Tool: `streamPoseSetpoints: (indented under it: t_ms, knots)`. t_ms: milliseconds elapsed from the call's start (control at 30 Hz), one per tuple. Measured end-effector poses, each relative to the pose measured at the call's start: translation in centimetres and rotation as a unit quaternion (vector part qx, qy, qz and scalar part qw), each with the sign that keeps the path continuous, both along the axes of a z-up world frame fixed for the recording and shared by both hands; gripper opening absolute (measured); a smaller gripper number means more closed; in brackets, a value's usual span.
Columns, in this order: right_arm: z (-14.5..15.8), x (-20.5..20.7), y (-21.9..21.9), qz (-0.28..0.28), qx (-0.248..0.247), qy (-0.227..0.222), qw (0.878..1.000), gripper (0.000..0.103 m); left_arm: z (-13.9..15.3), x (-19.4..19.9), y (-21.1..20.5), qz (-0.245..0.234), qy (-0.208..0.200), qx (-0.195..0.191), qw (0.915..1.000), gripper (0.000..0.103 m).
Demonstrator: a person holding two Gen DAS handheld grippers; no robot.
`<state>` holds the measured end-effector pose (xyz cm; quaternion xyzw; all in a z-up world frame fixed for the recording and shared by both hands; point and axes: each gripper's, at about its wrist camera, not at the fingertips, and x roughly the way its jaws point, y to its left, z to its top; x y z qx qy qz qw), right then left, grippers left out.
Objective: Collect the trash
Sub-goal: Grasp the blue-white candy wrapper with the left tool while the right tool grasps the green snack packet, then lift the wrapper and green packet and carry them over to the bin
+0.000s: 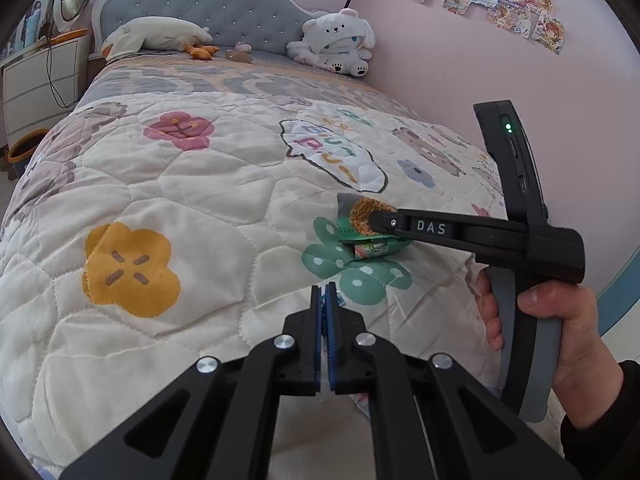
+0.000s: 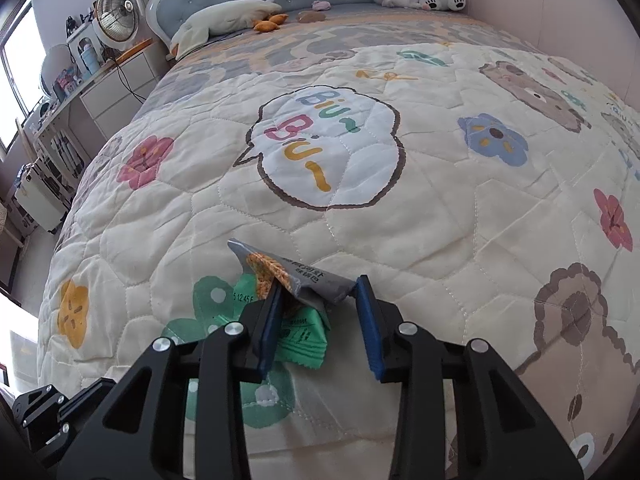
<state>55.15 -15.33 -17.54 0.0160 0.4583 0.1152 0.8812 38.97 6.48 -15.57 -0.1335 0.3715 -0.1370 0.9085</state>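
Observation:
A crumpled snack wrapper [image 2: 304, 284], grey, orange and green, lies on the quilt [image 2: 400, 232] near the bed's front edge. My right gripper [image 2: 318, 296] is open with its blue pads on either side of the wrapper's grey top; the left pad touches it. In the left wrist view the wrapper [image 1: 360, 220] lies under the tip of the right gripper [image 1: 378, 222]. My left gripper [image 1: 325, 300] is shut and empty, a short way in front of the wrapper and above the quilt [image 1: 200, 200].
A white plush toy [image 1: 334, 42] and a pillow [image 1: 156, 34] lie at the headboard. A white drawer unit [image 1: 40, 80] with a fan [image 2: 116, 12] stands left of the bed. A pink wall [image 1: 460, 72] runs along the right side.

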Motion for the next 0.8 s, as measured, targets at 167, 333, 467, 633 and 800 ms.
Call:
streamPoseSetpoints:
  t_ms: [167,333,467,633,800]
  knots:
    - [0.9,-0.4,-0.4,-0.006,0.014,-0.009,1.0,0.032,0.9,-0.6,0.9,0.003,-0.009,-0.023,0.9997,0.001]
    - [2.3,-0.8,-1.0,-0.01,0.029,-0.02,0.999,0.03,2.0,-1.8,1.4,-0.003,-0.016,-0.038,0.9992,0.001]
    - [3.3,-1.6,-1.4,-0.013,0.031,-0.029,0.999,0.03,3.1,-3.0,1.4,-0.01,-0.028,-0.042,0.9987,0.001]
    - [4.5,-3.2,-1.9,-0.011,0.046,-0.035,0.998,0.03,4.3,-4.5,2.0,-0.013,-0.035,-0.044,0.9984,0.001]
    - [6.3,-6.1,-2.3,0.002,0.054,-0.046,0.997,0.029,6.0,-6.8,2.7,-0.013,-0.048,-0.035,0.9981,0.001]
